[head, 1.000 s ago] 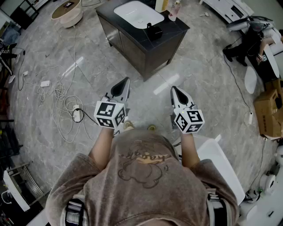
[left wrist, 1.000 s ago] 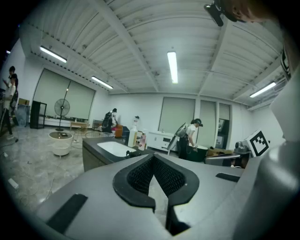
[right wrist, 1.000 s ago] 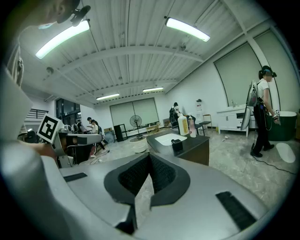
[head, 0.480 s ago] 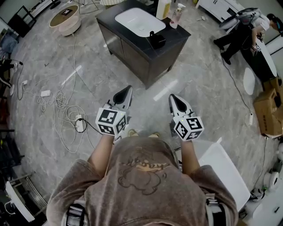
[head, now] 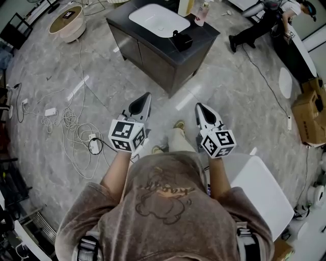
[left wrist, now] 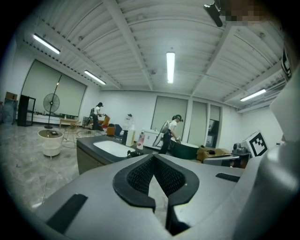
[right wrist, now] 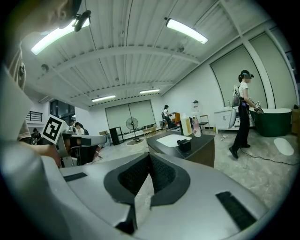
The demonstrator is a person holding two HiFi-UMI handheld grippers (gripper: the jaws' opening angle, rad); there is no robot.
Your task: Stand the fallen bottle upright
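Observation:
Both grippers are held out level over the grey marble floor, a couple of steps short of a dark vanity cabinet [head: 153, 51]. My left gripper [head: 144, 98] is shut with nothing between its pads, its tips meeting in the left gripper view [left wrist: 153, 155]. My right gripper [head: 199, 106] is also shut and empty [right wrist: 149, 154]. On the cabinet's top are a white basin [head: 158, 19], a small black object [head: 181, 40], a yellowish bottle [head: 184, 6] and a pink bottle [head: 202, 12], both upright. Which item is the fallen bottle I cannot tell.
Loose cables and a power strip [head: 76, 127] lie on the floor to the left. A round low table [head: 69, 20] stands at the far left. A white panel [head: 254, 186] lies at the lower right, a cardboard box [head: 310, 114] beyond it. A person [head: 260, 28] stands past the cabinet at the upper right.
Both grippers have moved forward toward the cabinet with my steps, and a foot now shows between them. The person at the upper right has walked to the left.

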